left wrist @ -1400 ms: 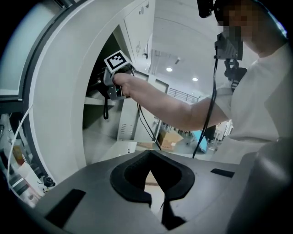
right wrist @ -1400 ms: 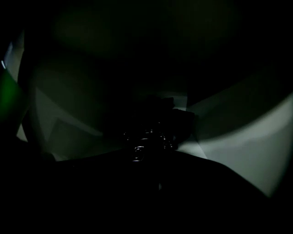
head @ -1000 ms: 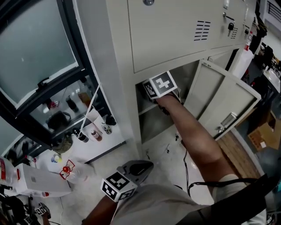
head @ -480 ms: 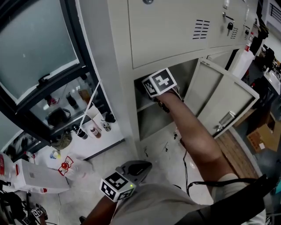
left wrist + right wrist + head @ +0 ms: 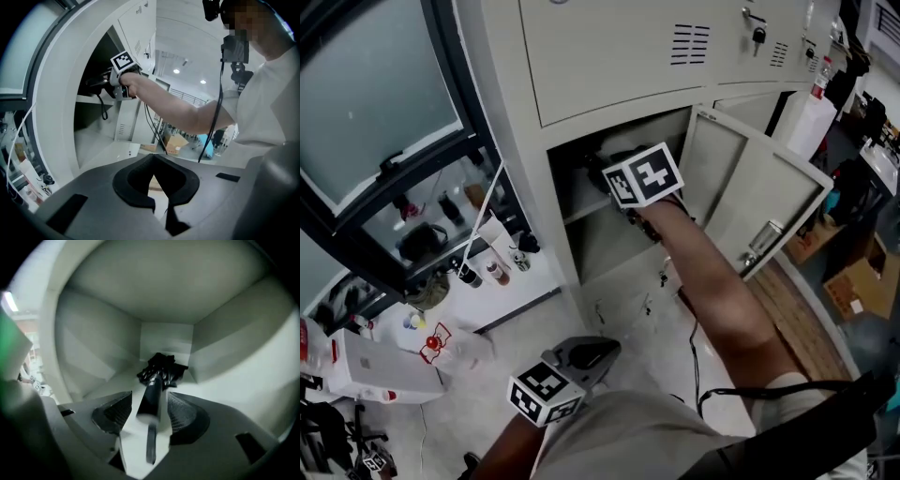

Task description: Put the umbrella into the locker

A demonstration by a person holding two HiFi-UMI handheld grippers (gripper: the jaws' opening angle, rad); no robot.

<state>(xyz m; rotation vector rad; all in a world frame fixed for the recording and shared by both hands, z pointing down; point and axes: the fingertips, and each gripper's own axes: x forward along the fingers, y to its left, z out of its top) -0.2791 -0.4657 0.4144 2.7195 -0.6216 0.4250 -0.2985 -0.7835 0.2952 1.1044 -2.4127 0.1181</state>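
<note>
The black folded umbrella (image 5: 158, 369) lies on the shelf deep inside the open locker compartment (image 5: 581, 202), its handle toward me. My right gripper (image 5: 150, 398) reaches into that compartment. Its jaws are opening and stand on either side of the handle, with the pads clear of it. In the head view the right gripper (image 5: 602, 167) shows mostly as its marker cube at the compartment mouth, and the umbrella is hidden there. My left gripper (image 5: 586, 354) hangs low by my body, away from the locker. Its jaws (image 5: 160, 208) are shut on nothing.
The compartment's door (image 5: 741, 197) stands swung open to the right. Closed locker doors (image 5: 619, 47) sit above it. Left of the locker, a low white ledge (image 5: 502, 300) by the window carries small bottles. A white box (image 5: 375, 366) lies on the floor, and a cardboard box (image 5: 862, 281) stands at the right.
My right hand with its marker cube has drawn back a little toward the compartment's mouth. The left gripper has drifted slightly left, low by my body.
</note>
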